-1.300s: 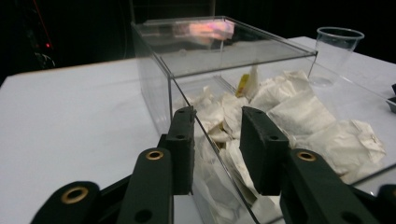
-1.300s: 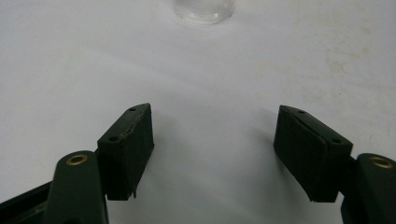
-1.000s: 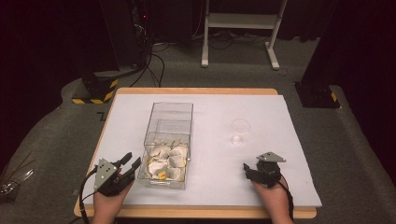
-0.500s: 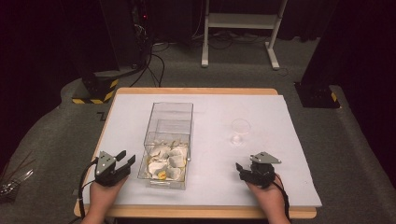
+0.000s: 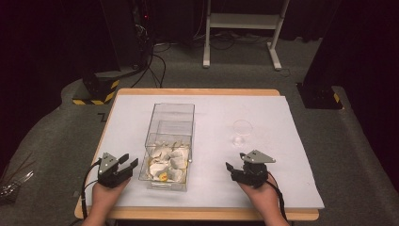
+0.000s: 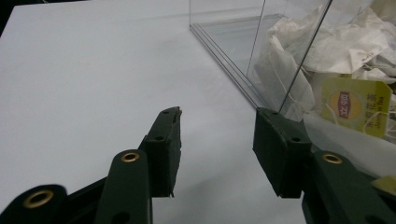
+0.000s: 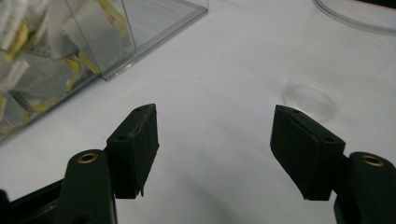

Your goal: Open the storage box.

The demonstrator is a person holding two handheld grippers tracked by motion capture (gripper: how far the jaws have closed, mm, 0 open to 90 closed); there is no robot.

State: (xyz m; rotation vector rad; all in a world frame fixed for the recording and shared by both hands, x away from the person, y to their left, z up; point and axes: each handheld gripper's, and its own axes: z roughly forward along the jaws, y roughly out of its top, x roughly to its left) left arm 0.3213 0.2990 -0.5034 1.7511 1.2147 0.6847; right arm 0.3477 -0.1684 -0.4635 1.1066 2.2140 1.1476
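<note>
- High view: white table sheet (image 5: 282, 155) amid dark grey carpet; clear box (image 5: 170, 141) of tea bags (image 5: 167, 162) sits between left gripper (image 5: 128, 165) and right gripper (image 5: 230, 168); glass cup (image 5: 242, 132) is faint.
- Left gripper view: jaws, just opening, stand apart and empty; box cropped.
- Right gripper view: jaws spread, empty; cup rim cut off.

Clear glossy plastic box (image 5: 171, 123) holds crinkled paper tea bags (image 5: 167, 160); matt black fingers (image 6: 166, 149).

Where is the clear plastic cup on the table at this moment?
In the high view, the clear cup stands on the white table cover, right of the clear box of tea bags and just beyond the right gripper.
</note>
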